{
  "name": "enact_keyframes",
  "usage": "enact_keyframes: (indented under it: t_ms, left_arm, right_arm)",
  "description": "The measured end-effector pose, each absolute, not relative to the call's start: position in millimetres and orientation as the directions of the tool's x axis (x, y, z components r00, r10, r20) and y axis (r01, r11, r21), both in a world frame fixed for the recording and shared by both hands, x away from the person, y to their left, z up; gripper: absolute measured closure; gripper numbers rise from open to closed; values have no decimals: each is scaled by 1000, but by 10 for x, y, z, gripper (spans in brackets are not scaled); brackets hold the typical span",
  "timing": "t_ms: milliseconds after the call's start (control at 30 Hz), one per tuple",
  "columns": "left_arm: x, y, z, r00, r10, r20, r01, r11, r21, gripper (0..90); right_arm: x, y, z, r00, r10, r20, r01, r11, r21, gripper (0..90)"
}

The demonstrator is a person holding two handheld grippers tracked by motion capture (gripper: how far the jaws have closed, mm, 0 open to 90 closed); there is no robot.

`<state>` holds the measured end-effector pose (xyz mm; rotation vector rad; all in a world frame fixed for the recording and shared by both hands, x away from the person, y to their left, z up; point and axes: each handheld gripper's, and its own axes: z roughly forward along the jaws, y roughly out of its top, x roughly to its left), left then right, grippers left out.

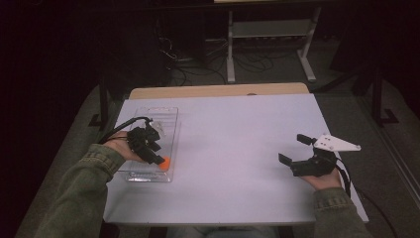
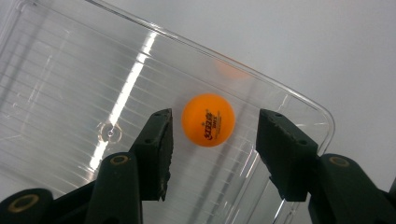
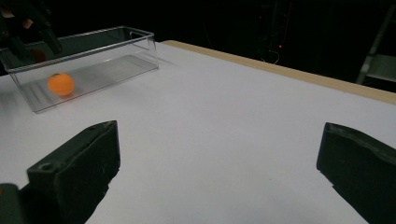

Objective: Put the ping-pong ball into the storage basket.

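So the small orange table-tennis ball with dark print (image 2: 208, 120) sits on the ribbed floor of the clear rectangular plastic bin (image 2: 70, 84), just right of centre in the left gripper view and close to the bin's right-hand wall. The left gripper (image 2: 212, 135) hangs right over it with its black jaws parted, one on each side of the ball, with a sliver of gap on both sides, so nothing is pinched. My read is this is the let-go or about-to-grab step, and to do it well I'd keep the pads level with the ball's middle and go straight up or straight down, no sideways nudge, since a ball that light will roll off at a touch.

Watch the bin's clear rim at the lower left of the high view; it's easy to clip going in or out. The right gripper (image 1: 303, 151) rests at the lower right of the high view, jaws spread wide with nothing between them, well apart from the bin. The white tabletop (image 1: 237, 148) through the middle of the frame is wide open for moving
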<state>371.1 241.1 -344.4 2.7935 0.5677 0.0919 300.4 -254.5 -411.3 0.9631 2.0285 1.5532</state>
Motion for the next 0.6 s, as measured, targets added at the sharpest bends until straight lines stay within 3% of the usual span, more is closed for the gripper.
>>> enact_keyframes:
  t_ms: [600]
  left_arm:
    - [3640,2530,-3220,893,450,-6,410,-808,424,182]
  right_arm:
    - [2997,-2538,-4112,-680,728,87,275,143,951,0]
